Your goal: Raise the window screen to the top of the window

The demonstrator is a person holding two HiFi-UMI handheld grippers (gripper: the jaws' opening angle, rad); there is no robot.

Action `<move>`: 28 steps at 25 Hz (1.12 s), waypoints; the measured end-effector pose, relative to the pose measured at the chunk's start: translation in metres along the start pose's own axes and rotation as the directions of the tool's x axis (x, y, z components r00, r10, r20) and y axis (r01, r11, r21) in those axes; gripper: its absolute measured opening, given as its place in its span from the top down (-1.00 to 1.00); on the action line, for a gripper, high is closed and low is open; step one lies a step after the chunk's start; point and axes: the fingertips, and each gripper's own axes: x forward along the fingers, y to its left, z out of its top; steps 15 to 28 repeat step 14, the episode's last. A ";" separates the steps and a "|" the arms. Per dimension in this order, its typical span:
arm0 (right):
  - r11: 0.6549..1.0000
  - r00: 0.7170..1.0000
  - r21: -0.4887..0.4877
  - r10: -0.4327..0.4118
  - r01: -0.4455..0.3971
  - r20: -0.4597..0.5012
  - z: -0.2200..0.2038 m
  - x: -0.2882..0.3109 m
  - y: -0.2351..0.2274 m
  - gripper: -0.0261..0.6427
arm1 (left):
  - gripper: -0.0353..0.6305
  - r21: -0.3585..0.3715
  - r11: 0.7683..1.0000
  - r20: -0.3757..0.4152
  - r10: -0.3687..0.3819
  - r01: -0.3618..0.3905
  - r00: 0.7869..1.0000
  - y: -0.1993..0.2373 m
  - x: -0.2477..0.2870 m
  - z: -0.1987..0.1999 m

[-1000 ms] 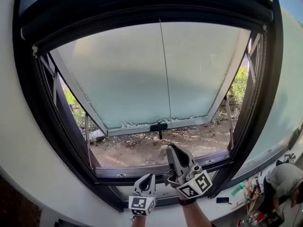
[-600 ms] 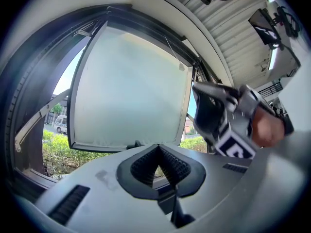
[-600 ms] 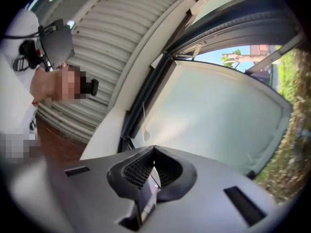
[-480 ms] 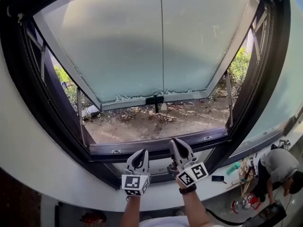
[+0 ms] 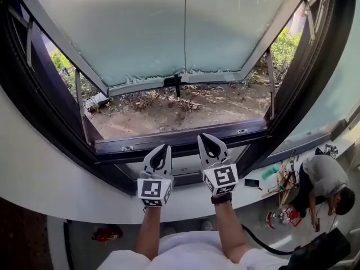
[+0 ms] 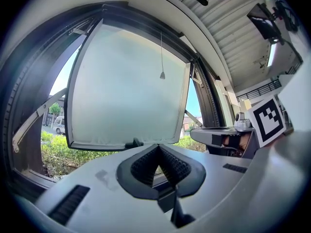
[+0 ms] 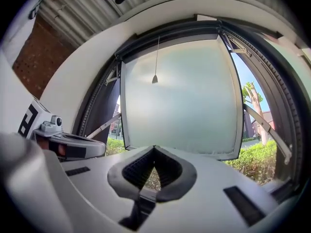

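We note the right gripper (image 5: 206, 137) lower than before, beside the left gripper (image 5: 163, 147) under the window frame (image 5: 121, 145); both jaws closed, empty.

Straight beyond the jaws, the pale frosted glass pane (image 7: 182, 96) looks matt and milky. It sits in a smooth dark window frame (image 5: 180, 142), probably painted metal. The left gripper (image 6: 158, 147) and right gripper (image 7: 154, 149) are matt grey plastic with ribbed black pads (image 6: 145, 167).
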 end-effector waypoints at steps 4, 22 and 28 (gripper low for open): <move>1.000 1.000 0.021 0.004 -0.004 0.012 0.001 -0.002 0.001 0.92 | 0.89 -0.003 1.000 -0.002 0.002 -0.002 1.000 0.001 -0.002 0.000; 1.000 1.000 0.017 -0.010 0.009 0.021 -0.003 -0.004 0.001 0.91 | 0.89 -0.006 1.000 -0.009 -0.010 0.010 1.000 -0.001 -0.008 -0.003; 1.000 1.000 0.017 -0.010 0.009 0.021 -0.003 -0.004 0.001 0.91 | 0.89 -0.006 1.000 -0.009 -0.010 0.010 1.000 -0.001 -0.008 -0.003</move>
